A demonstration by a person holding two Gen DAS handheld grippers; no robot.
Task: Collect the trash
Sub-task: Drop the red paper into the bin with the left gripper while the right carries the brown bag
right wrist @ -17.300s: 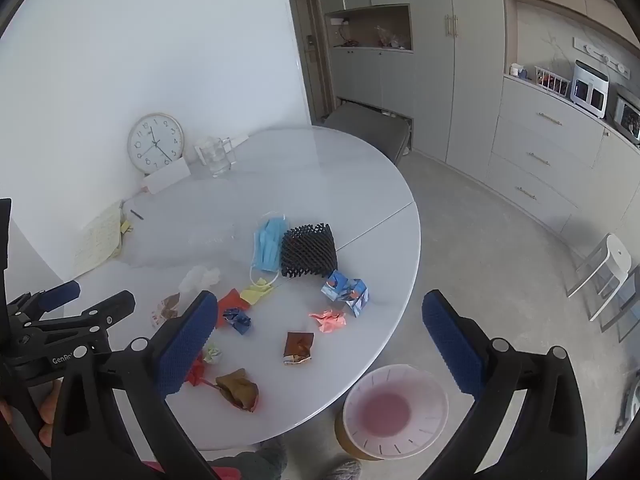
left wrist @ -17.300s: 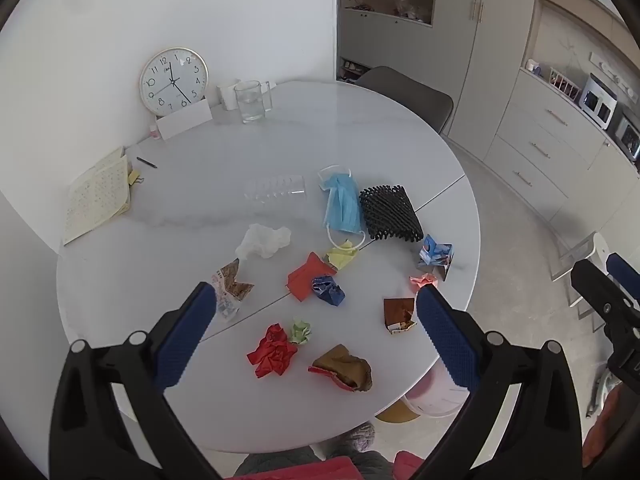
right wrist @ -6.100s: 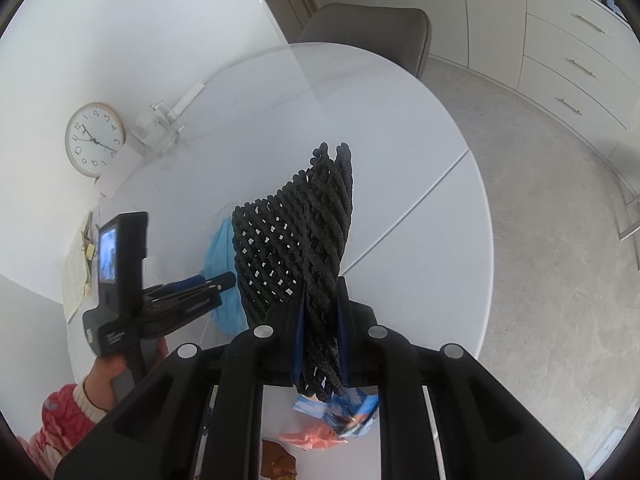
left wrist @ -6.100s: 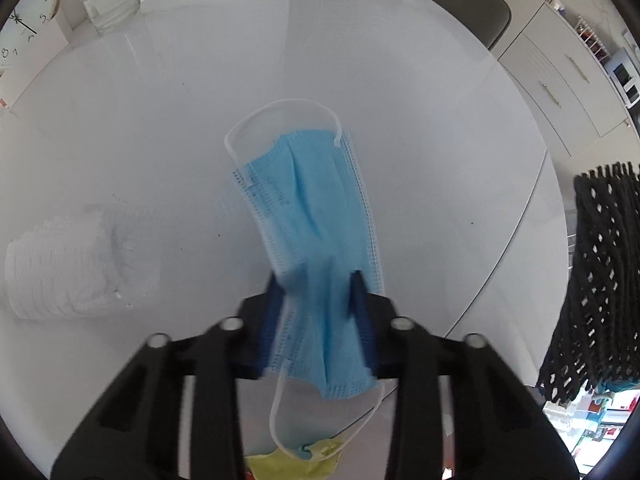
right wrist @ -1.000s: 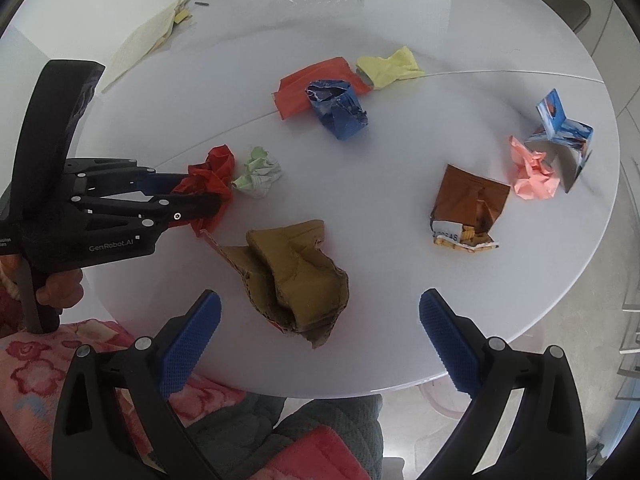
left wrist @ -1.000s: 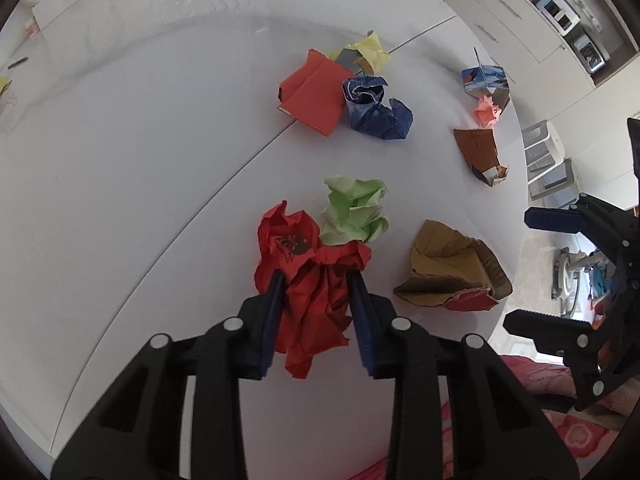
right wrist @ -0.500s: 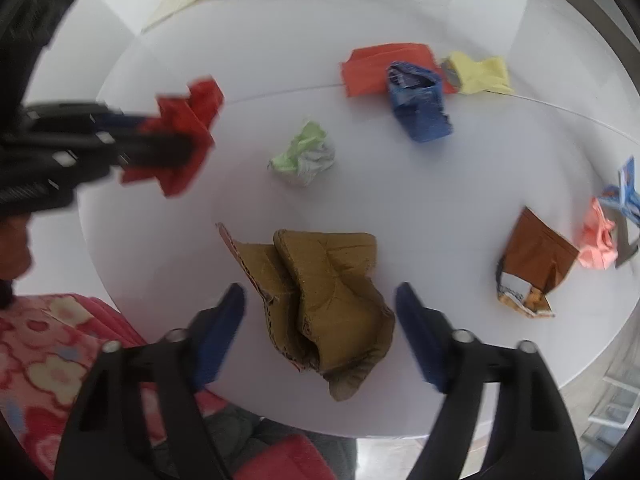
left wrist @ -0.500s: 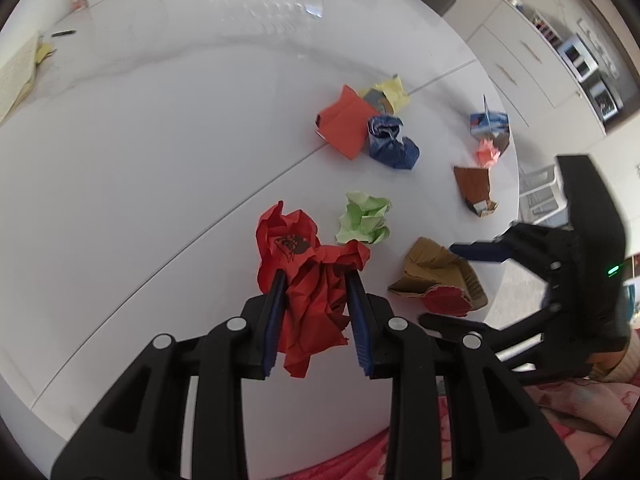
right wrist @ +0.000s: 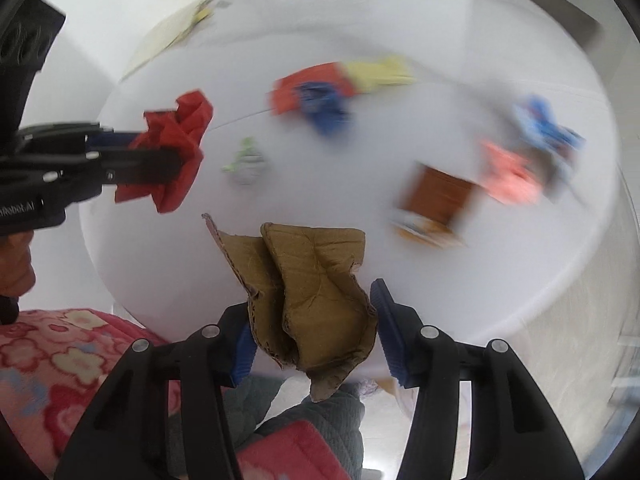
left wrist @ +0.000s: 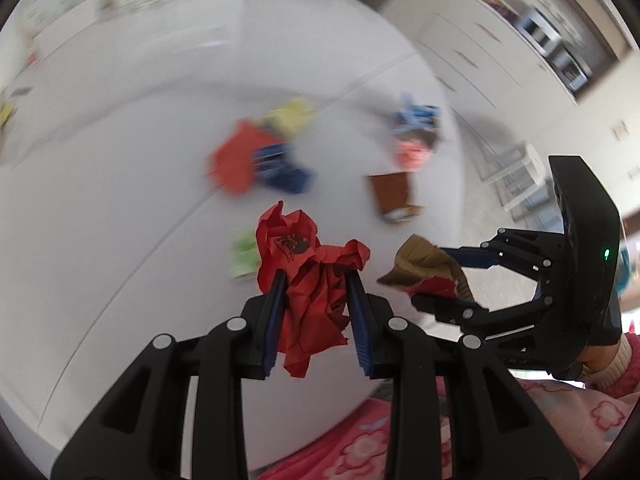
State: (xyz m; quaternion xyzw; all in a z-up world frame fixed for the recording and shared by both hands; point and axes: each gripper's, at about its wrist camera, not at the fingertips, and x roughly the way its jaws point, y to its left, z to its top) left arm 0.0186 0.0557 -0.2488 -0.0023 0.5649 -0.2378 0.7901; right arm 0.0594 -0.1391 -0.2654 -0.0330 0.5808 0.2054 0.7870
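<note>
Left tool (left wrist: 316, 280) pinches the crumpled red paper (left wrist: 308, 272) above the bench (left wrist: 120, 200), right tool (right wrist: 312, 320) closing on brown cardboard scrap (right wrist: 304, 280); both look light, crushable, best gripped mid-wad.

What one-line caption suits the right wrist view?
Right gripper closing on crumpled brown cardboard; left gripper holds red paper.

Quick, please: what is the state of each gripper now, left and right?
Left gripper: shut on the red paper.
Right gripper: jaws closing, pressing on the brown cardboard.
</note>
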